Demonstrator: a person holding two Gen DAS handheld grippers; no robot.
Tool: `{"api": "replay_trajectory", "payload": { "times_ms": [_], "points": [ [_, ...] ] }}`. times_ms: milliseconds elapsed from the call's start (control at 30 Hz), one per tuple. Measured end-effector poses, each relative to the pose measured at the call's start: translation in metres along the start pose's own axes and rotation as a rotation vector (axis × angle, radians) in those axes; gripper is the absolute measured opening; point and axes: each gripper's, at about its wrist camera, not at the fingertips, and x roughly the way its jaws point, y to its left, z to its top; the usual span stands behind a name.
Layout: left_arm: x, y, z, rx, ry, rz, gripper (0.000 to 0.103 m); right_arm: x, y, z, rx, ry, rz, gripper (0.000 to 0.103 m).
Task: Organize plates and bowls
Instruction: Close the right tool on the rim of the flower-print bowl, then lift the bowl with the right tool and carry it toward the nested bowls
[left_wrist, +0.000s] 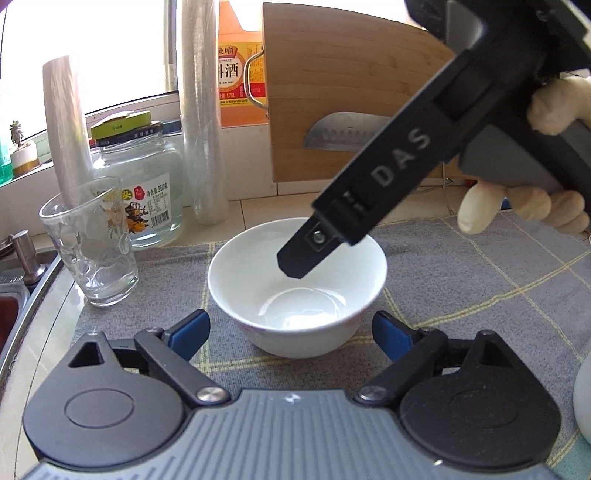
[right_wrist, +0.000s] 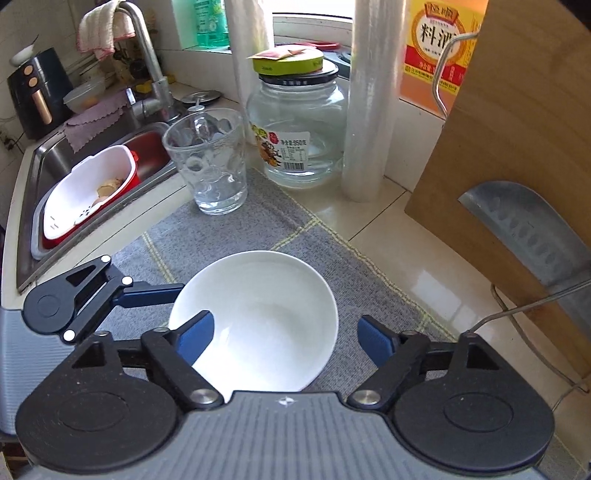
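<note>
In the left wrist view the left gripper (left_wrist: 291, 328) is sitting lowest in the picture, its blue-padded fingers (left_wrist: 190, 328) spreading to either side of the white bowl (left_wrist: 295, 288) and standing clear of its wall, so they are gripping nothing. The bowl is resting upright on the grey checked mat (left_wrist: 461, 280), toward the mat's left edge, and its near foot is partly hidden behind the left gripper's body.

From the upper right the right gripper (right_wrist: 286, 334) is reaching down over the bowl. In the right wrist view its left pad is lying inside the rim and its right pad is standing outside, apart from the wall. The jaws are parted with the rim between them; whether the inner pad is actually touching the porcelain is hard to tell. A gloved hand (left_wrist: 546, 107) is wrapping the handle, cut off by the picture's edge.

Beyond the bowl, at the mat's far left corner, a drinking glass (right_wrist: 207, 166) is standing, with a labelled glass jar (right_wrist: 299, 136) just behind it on the counter. A roll of plastic film (right_wrist: 364, 110) is rising beside the jar, its top cropped. Further right a wooden cutting board (right_wrist: 517, 147) is leaning, a cleaver (right_wrist: 528, 225) partly covering its lower face. The sink (right_wrist: 48, 162) is lying off the mat's left edge, holding a red and white basin (right_wrist: 85, 192).
</note>
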Motion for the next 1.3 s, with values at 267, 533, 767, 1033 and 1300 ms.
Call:
{"api": "replay_trajectory", "payload": {
  "times_ms": [267,533,767,1033,1300],
  "points": [
    [0.002,-0.001,0.002,-0.006,-0.005,-0.015,0.086,0.014,-0.011,0.002,0.032,0.025,0.023,0.07],
    [0.003,0.001,0.004,-0.011,-0.003,-0.014,0.086,0.02,-0.019,0.002,0.071,0.016,0.047,0.059],
    [0.003,0.001,0.005,-0.009,0.001,-0.014,0.086,0.021,-0.021,0.003,0.092,0.011,0.083,0.057],
    [-0.001,-0.002,0.006,0.006,0.012,-0.016,0.086,0.014,-0.018,0.0,0.092,0.012,0.087,0.057],
    [-0.022,-0.012,0.012,0.043,0.018,-0.029,0.086,-0.009,-0.012,-0.012,0.095,-0.005,0.101,0.057]
  ]
}}
